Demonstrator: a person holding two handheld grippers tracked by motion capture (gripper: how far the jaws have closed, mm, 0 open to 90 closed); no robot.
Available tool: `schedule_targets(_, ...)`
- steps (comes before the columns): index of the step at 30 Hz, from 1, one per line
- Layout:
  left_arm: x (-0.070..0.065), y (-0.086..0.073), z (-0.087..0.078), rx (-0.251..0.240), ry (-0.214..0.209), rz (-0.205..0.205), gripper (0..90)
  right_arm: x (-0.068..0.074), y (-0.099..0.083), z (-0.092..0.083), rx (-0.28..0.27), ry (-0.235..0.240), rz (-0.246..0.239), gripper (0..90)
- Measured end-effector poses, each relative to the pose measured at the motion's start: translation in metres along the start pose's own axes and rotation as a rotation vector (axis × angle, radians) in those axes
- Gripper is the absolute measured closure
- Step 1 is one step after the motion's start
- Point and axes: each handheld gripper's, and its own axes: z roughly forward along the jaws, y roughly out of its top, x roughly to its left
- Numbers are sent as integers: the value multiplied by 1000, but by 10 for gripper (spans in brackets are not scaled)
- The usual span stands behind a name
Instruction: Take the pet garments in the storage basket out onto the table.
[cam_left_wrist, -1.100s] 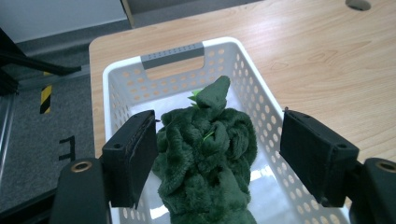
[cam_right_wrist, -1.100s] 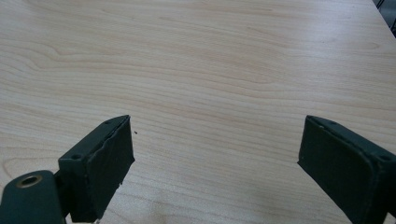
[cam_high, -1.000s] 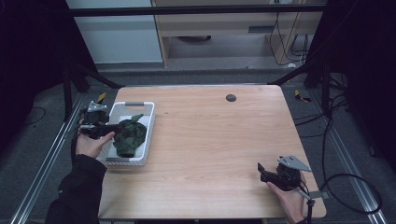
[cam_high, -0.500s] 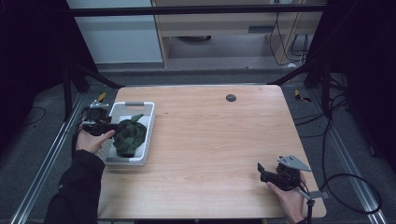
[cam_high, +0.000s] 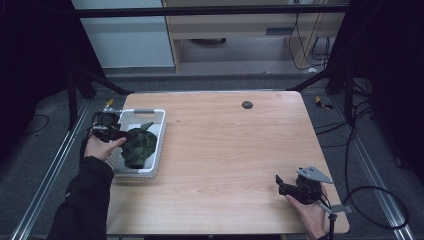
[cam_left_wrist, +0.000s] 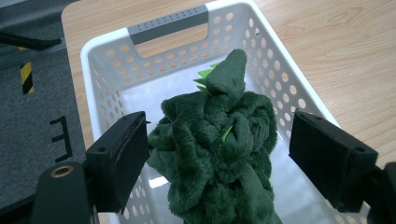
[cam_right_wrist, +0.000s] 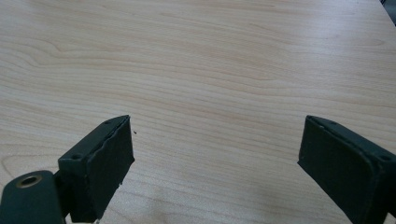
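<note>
The left gripper (cam_left_wrist: 217, 154) gapes wide astride the green plush toy (cam_left_wrist: 219, 140) in the white basket (cam_left_wrist: 280, 70), while the right gripper (cam_right_wrist: 215, 163) spreads wide over bare table (cam_right_wrist: 210, 70).

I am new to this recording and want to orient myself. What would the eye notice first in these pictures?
First, the dark green plush toy lying in the white perforated basket at the table's left edge, with the left gripper open on either side of it. Then the wide bare wooden table, where the right gripper waits open near the front right corner.
</note>
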Motion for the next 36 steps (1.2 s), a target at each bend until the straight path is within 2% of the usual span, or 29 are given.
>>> schedule_targets(5,-1,0,6,27,-5,10,179,0,0,0,2,1,0,100)
schedule_targets(19,2,-6,21,86,-11,6,208,0,-1,1,7,3,-6,100)
schedule_targets(27,4,-10,27,114,-16,10,254,0,-1,1,9,6,-2,101)
schedule_targets(32,5,-12,33,141,-20,22,304,1,-1,2,11,6,-4,100)
schedule_targets(36,3,-12,35,144,-28,19,357,1,-1,2,10,9,-6,103)
